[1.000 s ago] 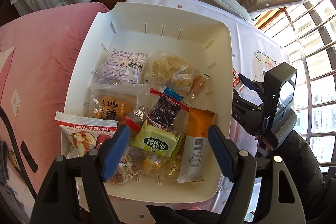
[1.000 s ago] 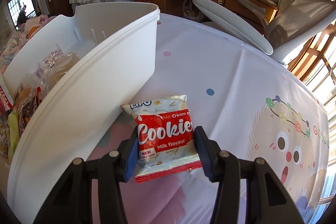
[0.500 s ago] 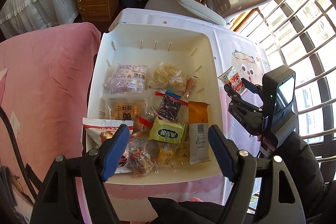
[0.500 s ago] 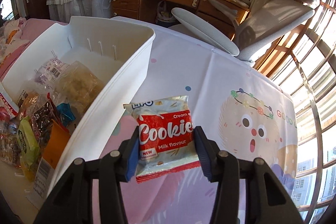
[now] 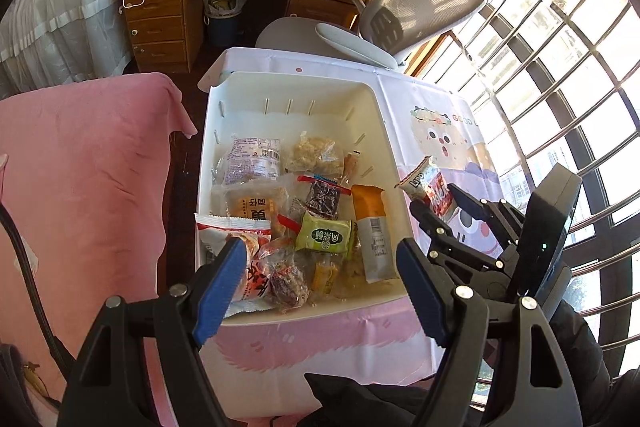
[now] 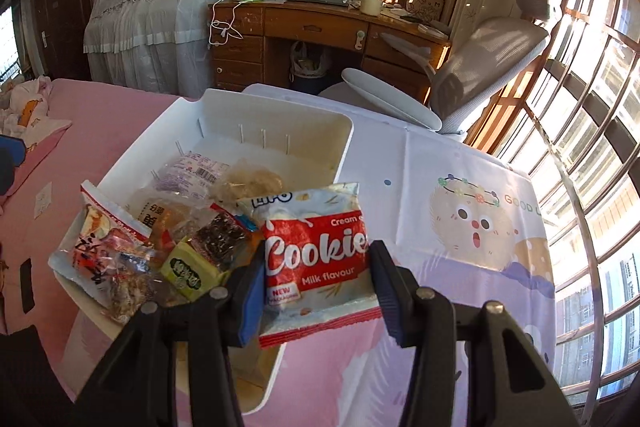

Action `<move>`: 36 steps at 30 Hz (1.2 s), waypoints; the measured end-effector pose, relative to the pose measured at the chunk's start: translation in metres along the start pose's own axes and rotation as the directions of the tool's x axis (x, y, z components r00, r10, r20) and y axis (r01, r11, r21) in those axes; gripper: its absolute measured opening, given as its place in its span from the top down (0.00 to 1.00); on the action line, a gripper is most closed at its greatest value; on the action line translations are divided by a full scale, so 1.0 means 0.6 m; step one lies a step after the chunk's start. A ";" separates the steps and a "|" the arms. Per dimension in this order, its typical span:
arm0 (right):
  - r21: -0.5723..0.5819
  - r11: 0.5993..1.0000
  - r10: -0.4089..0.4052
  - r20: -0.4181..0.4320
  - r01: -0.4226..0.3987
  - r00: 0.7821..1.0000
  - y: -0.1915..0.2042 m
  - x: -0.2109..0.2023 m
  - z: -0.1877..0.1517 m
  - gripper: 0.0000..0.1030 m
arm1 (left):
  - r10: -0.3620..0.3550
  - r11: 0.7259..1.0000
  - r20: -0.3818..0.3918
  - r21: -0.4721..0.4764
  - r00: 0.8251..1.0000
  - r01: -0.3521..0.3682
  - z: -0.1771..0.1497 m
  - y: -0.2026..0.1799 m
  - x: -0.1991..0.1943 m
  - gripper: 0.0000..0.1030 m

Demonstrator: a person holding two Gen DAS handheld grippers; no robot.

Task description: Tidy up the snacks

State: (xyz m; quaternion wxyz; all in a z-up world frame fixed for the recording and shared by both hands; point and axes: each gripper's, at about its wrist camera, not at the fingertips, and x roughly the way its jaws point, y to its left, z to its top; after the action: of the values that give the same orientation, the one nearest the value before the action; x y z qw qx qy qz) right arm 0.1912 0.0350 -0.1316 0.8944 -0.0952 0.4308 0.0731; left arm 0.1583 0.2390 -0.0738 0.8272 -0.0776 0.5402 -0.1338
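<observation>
Your right hand-held gripper (image 6: 318,277) squeezed the cookie pack (image 6: 316,259) tight, up in the air by the right edge of the white bin (image 5: 384,131). Your left hand-held gripper (image 5: 320,267) was wide apart, holding nothing, above the snacks in the bin.

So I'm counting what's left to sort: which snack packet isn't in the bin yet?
The red-and-white Cookies packet, gripped in the right gripper and held up over the white bin's right edge. All other packets lie inside the bin.

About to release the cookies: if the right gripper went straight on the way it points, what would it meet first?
Probably the white bin: the right gripper, shut on the cookie packet, points toward its right wall and the snacks inside. Depth is unclear.
</observation>
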 end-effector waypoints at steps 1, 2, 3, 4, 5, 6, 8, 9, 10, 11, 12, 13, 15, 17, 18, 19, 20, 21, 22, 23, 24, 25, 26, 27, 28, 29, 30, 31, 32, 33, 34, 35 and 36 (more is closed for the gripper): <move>0.004 1.000 0.012 0.000 -0.012 1.000 0.012 -0.008 -0.005 0.52 | -0.004 1.000 0.006 0.002 1.000 0.004 -0.007 0.002 -0.007 0.26; 0.010 1.000 0.024 0.001 -0.024 1.000 0.023 -0.016 -0.010 0.52 | -0.008 1.000 0.012 0.003 1.000 0.008 -0.015 0.003 -0.013 0.26; 0.017 0.999 0.038 0.000 -0.038 0.999 0.032 -0.022 -0.014 0.52 | -0.012 1.000 0.017 0.004 1.000 0.012 -0.021 0.003 -0.018 0.26; 0.025 0.998 0.053 -0.003 -0.053 0.999 0.044 -0.028 -0.018 0.52 | -0.015 1.000 0.019 0.005 1.000 0.015 -0.027 0.004 -0.022 0.26; 0.031 0.997 0.069 -0.007 -0.069 0.998 0.053 -0.032 -0.022 0.52 | -0.017 1.000 0.022 0.004 1.000 0.017 -0.035 0.004 -0.026 0.26; 0.035 0.995 0.089 -0.010 -0.088 0.996 0.059 -0.036 -0.025 0.52 | -0.020 1.000 0.025 0.002 0.999 0.020 -0.041 0.004 -0.031 0.26; 0.041 0.993 0.115 -0.014 -0.114 0.993 0.071 -0.044 -0.030 0.52 | -0.027 1.000 0.032 -0.002 0.999 0.028 -0.052 0.002 -0.037 0.26; 0.044 0.992 0.122 -0.018 -0.121 0.992 0.077 -0.046 -0.033 0.51 | -0.030 1.000 0.035 -0.002 0.999 0.030 -0.057 0.002 -0.041 0.26; 0.047 0.992 0.123 -0.026 -0.121 0.992 0.080 -0.048 -0.034 0.50 | -0.031 1.000 0.039 -0.001 0.999 0.031 -0.060 0.001 -0.045 0.26; 0.051 0.992 0.121 -0.034 -0.119 0.992 0.083 -0.051 -0.036 0.48 | -0.032 0.999 0.044 0.000 0.999 0.032 -0.063 0.000 -0.048 0.26; 0.058 0.991 0.124 -0.043 -0.122 0.991 0.084 -0.054 -0.039 0.45 | -0.033 0.999 0.049 0.000 0.998 0.033 -0.066 -0.001 -0.050 0.26; 0.065 0.989 0.134 -0.047 -0.130 0.990 0.083 -0.058 -0.042 0.43 | -0.036 0.999 0.053 -0.001 0.998 0.036 -0.069 -0.002 -0.053 0.26; 0.076 0.988 0.137 -0.045 -0.133 0.990 0.079 -0.068 -0.050 0.37 | -0.040 0.999 0.058 -0.007 0.998 0.040 -0.074 -0.003 -0.055 0.26; 0.088 0.989 0.128 -0.051 -0.123 0.990 0.068 -0.079 -0.061 0.35 | -0.044 0.999 0.057 -0.011 0.997 0.045 -0.080 -0.007 -0.055 0.26; 0.098 0.988 0.127 -0.055 -0.121 0.990 0.063 -0.084 -0.066 0.34 | -0.047 0.999 0.052 -0.014 0.998 0.047 -0.083 -0.010 -0.053 0.26; 0.110 0.986 0.129 -0.059 -0.122 0.990 0.056 -0.089 -0.072 0.34 | -0.052 0.998 0.043 -0.021 0.998 0.053 -0.087 -0.013 -0.050 0.26; 0.123 0.985 0.132 -0.063 -0.123 0.989 0.049 -0.094 -0.079 0.33 | -0.057 0.998 0.036 -0.030 0.998 0.058 -0.091 -0.015 -0.047 0.26; 0.137 0.983 0.132 -0.071 -0.121 0.989 0.042 -0.099 -0.086 0.32 | -0.059 0.997 0.030 -0.038 0.998 0.061 -0.094 -0.019 -0.044 0.25; 0.150 0.982 0.131 -0.077 -0.118 0.988 0.033 -0.105 -0.093 0.32 | -0.057 0.998 0.024 -0.040 0.998 0.058 -0.098 -0.024 -0.041 0.25; 0.163 0.980 0.131 -0.081 -0.116 0.988 0.024 -0.111 -0.100 0.31 | -0.052 0.998 0.020 -0.038 0.998 0.053 -0.102 -0.031 -0.038 0.25; 0.177 0.978 0.131 -0.086 -0.114 0.988 0.014 -0.119 -0.108 0.30 | -0.049 0.998 0.016 -0.037 0.999 0.049 -0.105 -0.039 -0.036 0.25; 0.189 0.976 0.129 -0.090 -0.111 0.988 0.003 -0.126 -0.118 0.29 | -0.049 0.998 0.014 -0.036 0.999 0.049 -0.110 -0.047 -0.033 0.25; 0.201 0.974 0.127 -0.095 -0.106 0.987 -0.008 -0.134 -0.127 0.26 | -0.049 0.998 0.013 -0.036 0.999 0.049 -0.113 -0.056 -0.031 0.25; 0.211 0.973 0.121 -0.103 -0.097 0.987 -0.020 -0.141 -0.136 0.24 | -0.047 0.998 0.013 -0.035 0.999 0.048 -0.117 -0.067 -0.028 0.25; 0.222 0.971 0.113 -0.114 -0.086 0.987 -0.033 -0.149 -0.147 0.22 | -0.046 0.998 0.012 -0.033 0.999 0.046 -0.119 -0.079 -0.026 0.25; 0.234 0.969 0.107 -0.127 -0.075 0.986 -0.046 -0.155 -0.156 0.20 | -0.046 0.998 0.012 -0.030 0.999 0.046 -0.121 -0.090 -0.024 0.23; 0.247 0.967 0.101 -0.139 -0.065 0.985 -0.059 -0.162 -0.166 0.18 | -0.044 0.999 0.014 -0.028 0.999 0.045 -0.124 -0.103 -0.022 0.22; 0.263 0.963 0.097 -0.153 -0.054 0.984 -0.075 -0.171 -0.176 0.18 | -0.043 0.999 0.018 -0.024 0.999 0.043 -0.126 -0.116 -0.023 0.21; 0.277 0.959 0.098 -0.159 -0.051 0.982 -0.090 -0.180 -0.185 0.16 | -0.042 0.999 0.025 -0.019 0.999 0.042 -0.130 -0.129 -0.023 0.21; 0.290 0.956 0.102 -0.163 -0.051 0.981 -0.104 -0.190 -0.193 0.16 | -0.038 0.999 0.030 -0.014 0.999 0.038 -0.133 -0.143 -0.024 0.20; 0.303 0.952 0.104 -0.159 -0.051 0.982 -0.119 -0.201 -0.199 0.15 | -0.035 0.999 0.035 -0.007 0.999 0.035 -0.136 -0.158 -0.027 0.19; 0.312 0.949 0.104 -0.152 -0.052 0.983 -0.135 -0.214 -0.203 0.14 | -0.032 0.999 0.044 0.001 0.999 0.032 -0.139 -0.172 -0.031 0.19; 0.310 0.949 0.102 -0.149 -0.051 0.984 -0.148 -0.226 -0.206 0.14 | -0.020 1.000 0.054 0.005 0.998 0.020 -0.142 -0.187 -0.035 0.18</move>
State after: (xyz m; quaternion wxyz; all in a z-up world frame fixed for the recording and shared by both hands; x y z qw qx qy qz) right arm 0.0327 -0.0866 -0.0913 0.8566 0.0550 0.5119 0.0325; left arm 0.0571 0.1402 -0.0591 0.8403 -0.0848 0.5164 -0.1413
